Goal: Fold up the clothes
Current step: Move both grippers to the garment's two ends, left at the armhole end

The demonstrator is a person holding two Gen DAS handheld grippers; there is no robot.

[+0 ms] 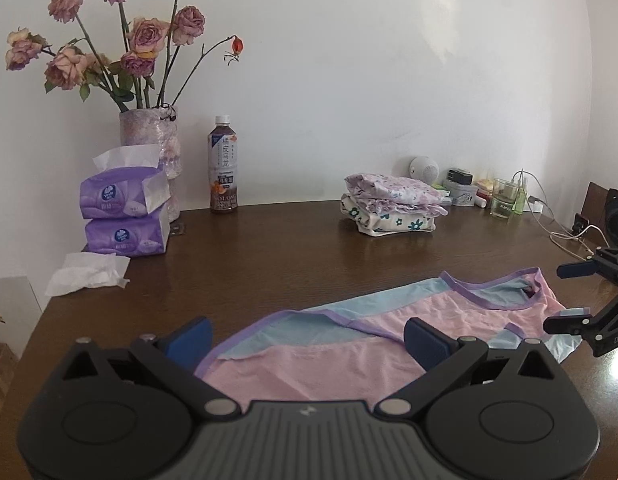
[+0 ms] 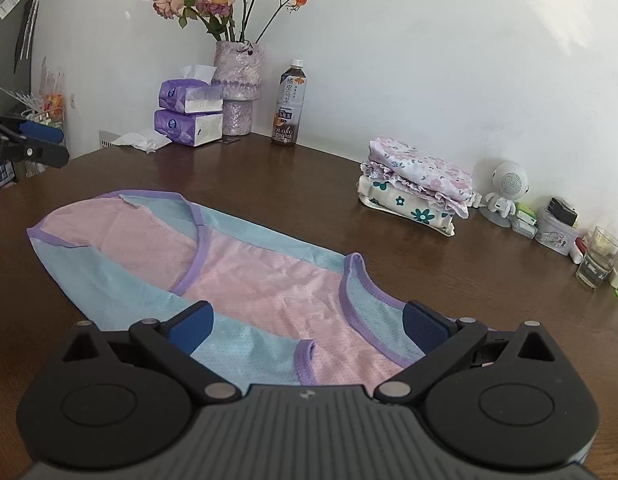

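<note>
Pink-and-blue sleeveless top (image 2: pixel 245 276) lies flat on brown wooden surface (image 1: pixel 269 248). Left tongs (image 1: pixel 307 338) spread wide over one end, right tongs (image 2: pixel 307 330) spread wide over the other, neither pinching. Folded clothes stack (image 2: pixel 417 190) well apart behind.

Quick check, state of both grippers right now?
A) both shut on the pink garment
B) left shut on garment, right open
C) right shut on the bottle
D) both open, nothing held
D: the left gripper and right gripper each have their blue pads spread wide, hovering at opposite ends of the pink garment, which lies flat on the table.
</note>
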